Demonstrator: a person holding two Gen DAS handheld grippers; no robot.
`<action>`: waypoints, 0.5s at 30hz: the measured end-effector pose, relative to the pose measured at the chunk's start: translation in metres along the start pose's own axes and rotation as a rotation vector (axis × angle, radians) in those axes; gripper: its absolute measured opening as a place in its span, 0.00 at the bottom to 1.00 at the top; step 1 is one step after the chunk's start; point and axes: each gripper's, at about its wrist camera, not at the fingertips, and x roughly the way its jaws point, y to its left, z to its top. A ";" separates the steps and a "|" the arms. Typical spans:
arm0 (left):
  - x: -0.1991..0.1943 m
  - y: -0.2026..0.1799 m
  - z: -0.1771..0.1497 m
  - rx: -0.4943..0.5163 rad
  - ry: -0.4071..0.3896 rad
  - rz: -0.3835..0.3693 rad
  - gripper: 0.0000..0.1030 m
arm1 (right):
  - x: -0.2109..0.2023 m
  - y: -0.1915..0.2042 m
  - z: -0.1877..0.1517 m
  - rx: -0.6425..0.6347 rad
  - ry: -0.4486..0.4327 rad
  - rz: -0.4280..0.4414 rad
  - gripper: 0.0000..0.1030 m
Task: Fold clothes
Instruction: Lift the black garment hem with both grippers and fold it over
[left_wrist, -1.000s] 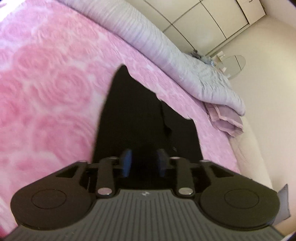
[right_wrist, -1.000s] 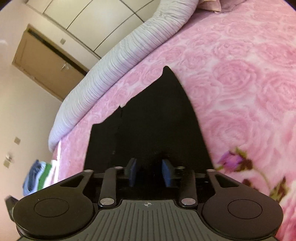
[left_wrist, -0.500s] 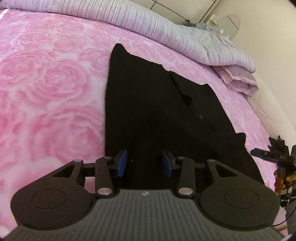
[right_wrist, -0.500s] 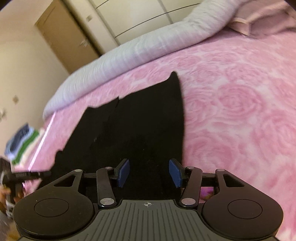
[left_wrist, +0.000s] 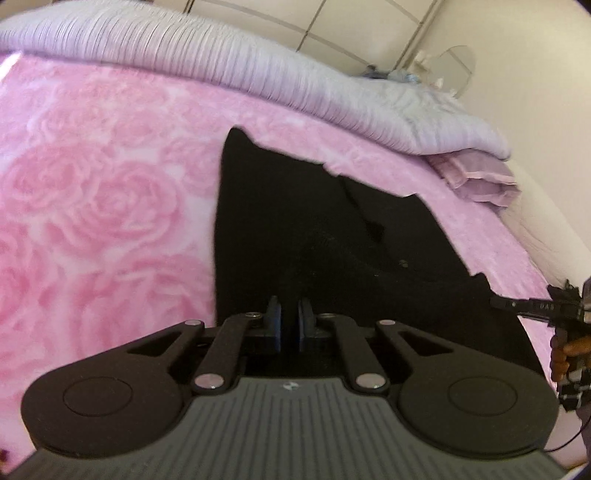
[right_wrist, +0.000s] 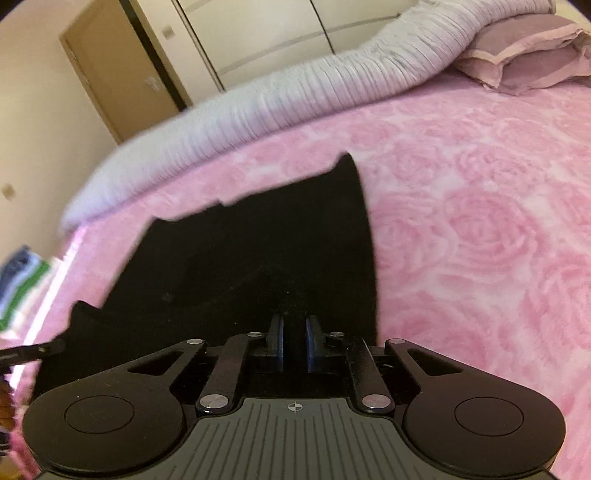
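A black shirt (left_wrist: 332, 236) with a collar and small buttons is lying spread flat on a bed, on a pink rose-patterned blanket (left_wrist: 92, 206). Both grippers are working at its near edge. The left gripper (left_wrist: 289, 319) is sitting at the near left part of the shirt with its blue pads drawn almost together; dark fabric fills the narrow gap, so it appears to be pinching the shirt's near hem. The right gripper (right_wrist: 294, 332) is doing the same at the near right part, pads close and seemingly clenched on the cloth.

Judging by the flat, unfolded shirt, the folding is only beginning: the hem looks grasped, but no fold is made yet, and carrying the near edge toward the collar is still to come.

Beyond the shirt, a ribbed lilac duvet (left_wrist: 258, 74) is bunched along the far side, with a mauve pillow (right_wrist: 528, 62) at one end. White wardrobe doors (right_wrist: 266, 37) and a wooden door (right_wrist: 118, 74) are standing farther back. No readable writing is showing.
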 end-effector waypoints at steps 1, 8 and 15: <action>0.005 0.003 0.000 -0.008 0.006 0.001 0.08 | 0.006 0.001 -0.001 -0.008 0.011 -0.021 0.10; -0.015 0.018 -0.009 -0.069 0.006 0.038 0.13 | -0.003 -0.009 -0.006 0.088 0.023 -0.063 0.29; -0.115 0.020 -0.059 -0.194 -0.043 0.082 0.17 | -0.120 -0.021 -0.074 0.322 -0.104 -0.063 0.52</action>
